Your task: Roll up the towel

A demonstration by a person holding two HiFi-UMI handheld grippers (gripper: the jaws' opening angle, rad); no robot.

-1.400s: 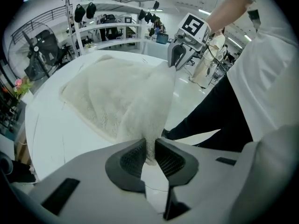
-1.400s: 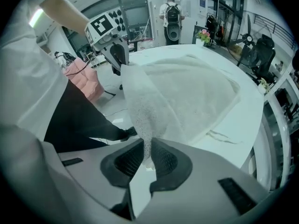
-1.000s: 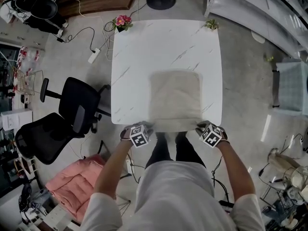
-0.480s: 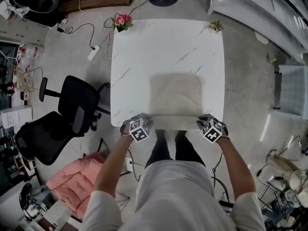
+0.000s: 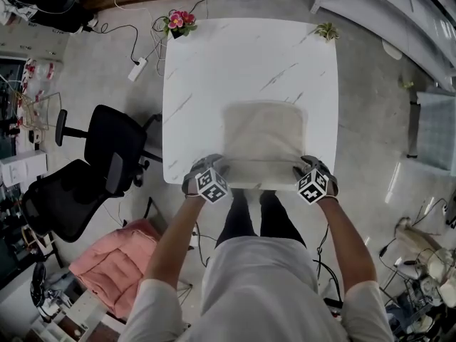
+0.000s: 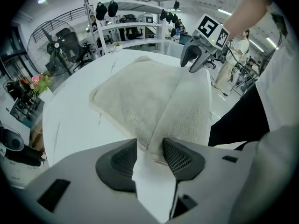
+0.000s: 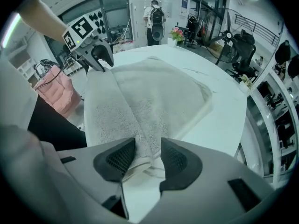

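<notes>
Eyes on the towel (image 5: 260, 135): cream, fluffy, lying flat on the near half of the white marbled worktop (image 5: 206, 70). Its near edge is turned over on itself into one thick band that runs along the worktop's near edge. That's the first turn of the roll, and the rest of the cloth is spread out flat behind it.

Now the left tool (image 6: 149, 149), down at the left end of that band, tipped steeply toward the worktop. Its jaws have just been opening and they stand apart. The folded edge of the towel sits in the gap between the ribbed pads (image 6: 122, 158), loose, not pinched.

Over to the right tool (image 7: 147, 149), at the band's right end, same steep tilt. Its jaws have just been opening too, and they're spread. The doubled towel edge bunches between them and brushes the pads, but there's no squeeze on it. Each tool shows in the other's view, at the far end of the fold, marker cube on top.

Further out, a pot of pink flowers (image 5: 178, 23) sits on the far left corner of the worktop and a small green plant (image 5: 327, 30) on the far right corner. On the floor to the left stand two black office chairs (image 5: 114, 148), with a pink cushion (image 5: 107, 262) nearer the person.
</notes>
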